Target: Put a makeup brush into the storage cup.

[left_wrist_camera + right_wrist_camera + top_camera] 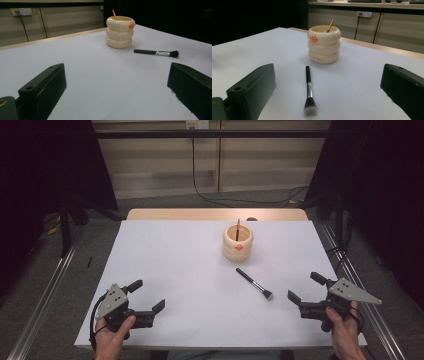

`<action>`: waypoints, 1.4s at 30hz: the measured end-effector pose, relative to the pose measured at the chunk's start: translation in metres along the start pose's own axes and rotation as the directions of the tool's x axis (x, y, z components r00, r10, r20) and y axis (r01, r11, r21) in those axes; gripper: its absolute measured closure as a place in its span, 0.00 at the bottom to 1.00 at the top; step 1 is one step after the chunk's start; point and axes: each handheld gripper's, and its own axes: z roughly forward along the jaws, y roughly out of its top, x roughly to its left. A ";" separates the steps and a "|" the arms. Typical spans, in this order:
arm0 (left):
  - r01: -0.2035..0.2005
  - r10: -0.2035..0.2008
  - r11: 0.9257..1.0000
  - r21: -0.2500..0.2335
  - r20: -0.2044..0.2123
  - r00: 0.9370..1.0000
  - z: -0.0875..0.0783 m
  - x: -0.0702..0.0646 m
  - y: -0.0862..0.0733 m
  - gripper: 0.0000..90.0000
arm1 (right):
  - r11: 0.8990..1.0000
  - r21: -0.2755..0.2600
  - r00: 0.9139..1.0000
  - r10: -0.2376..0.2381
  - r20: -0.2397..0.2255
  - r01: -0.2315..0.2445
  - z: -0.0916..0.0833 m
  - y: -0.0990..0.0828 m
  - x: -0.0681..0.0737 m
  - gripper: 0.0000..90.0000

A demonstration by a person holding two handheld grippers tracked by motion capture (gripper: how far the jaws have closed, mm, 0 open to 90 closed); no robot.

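In the high view, your left gripper [147, 296] sits at the lower left of the frame with its jaws spread wide and nothing between them, resting low over the white table [170, 270]. Your right gripper [306, 287] sits at the lower right, jaws likewise spread wide and empty. The makeup brush [254, 284] lies flat on the table at lower centre-right, bristle end pointing toward the lower right, near the right gripper but apart from it, and well apart from the left gripper. The cream ringed holder [237, 243] stands upright above the brush, right of centre, with a thin stick [238, 228] leaning inside it. In the left gripper view, both black jaws rise from the bottom corners, far apart; the makeup brush [156, 52] lies at centre right, beyond the jaws, with the holder [119, 32] just beside its handle end in the upper centre. In the right gripper view, the jaws again stand wide at the bottom corners; the makeup brush [308, 89] lies between them in the lower centre, bristles toward you, handle pointing at the holder [324, 45] above it. The brush touches neither jaw.
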 end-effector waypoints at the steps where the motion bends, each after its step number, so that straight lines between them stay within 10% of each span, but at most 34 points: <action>1: 0.002 -0.002 1.000 -0.002 0.001 1.000 0.000 0.000 0.000 0.02 | 1.000 -0.002 1.000 0.001 0.000 -0.001 0.001 0.001 0.000 0.00; 42: 0.018 -0.018 1.000 -0.020 -0.004 1.000 -0.001 0.004 0.001 0.02 | 0.999 -0.023 0.995 -0.043 -0.094 0.041 0.081 0.057 -0.013 0.01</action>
